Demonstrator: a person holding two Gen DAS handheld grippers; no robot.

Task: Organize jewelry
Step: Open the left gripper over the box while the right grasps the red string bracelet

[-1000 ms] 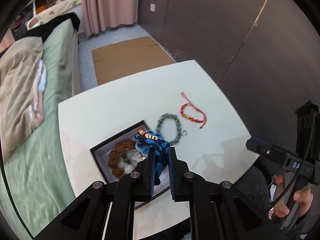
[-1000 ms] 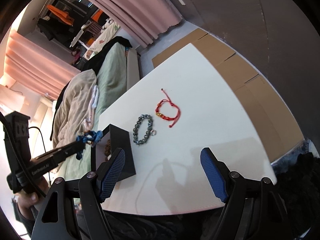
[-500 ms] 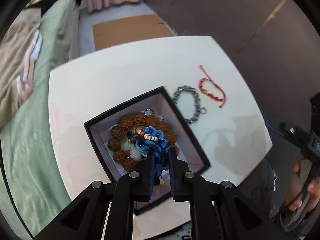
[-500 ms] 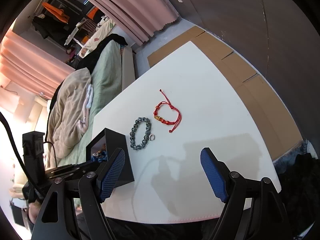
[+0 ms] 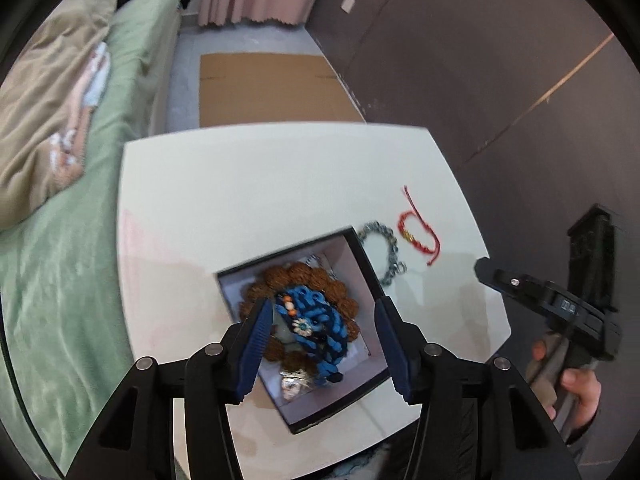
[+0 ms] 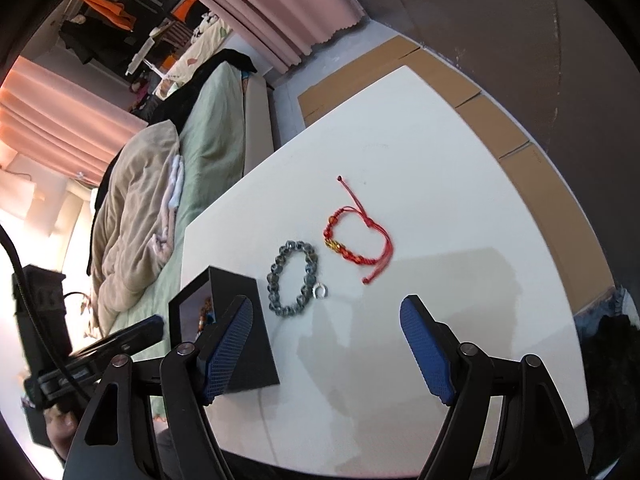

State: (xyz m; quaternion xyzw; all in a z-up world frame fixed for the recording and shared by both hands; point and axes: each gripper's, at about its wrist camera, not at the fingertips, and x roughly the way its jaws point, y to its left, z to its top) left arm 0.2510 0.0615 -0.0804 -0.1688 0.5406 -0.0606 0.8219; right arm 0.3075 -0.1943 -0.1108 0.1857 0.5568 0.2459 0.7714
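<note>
Left tool [image 5: 322, 340] jaws just spread apart, blue woven bracelet [image 5: 316, 326] sitting loose below them in the black box [image 5: 362, 248], right tool [image 6: 326, 344] wide open over the bench [image 6: 440, 152].

Blue bracelet [image 5: 316, 322] inside black box [image 5: 362, 248]

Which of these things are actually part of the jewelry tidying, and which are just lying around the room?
Part of the job:
- black box
- blue bracelet, in the box
- brown bead bracelet, in the box
- grey bead bracelet, on the table
- red cord bracelet, on the table

Just lying about:
- bed
- beige blanket
- cardboard
- curtains
</note>
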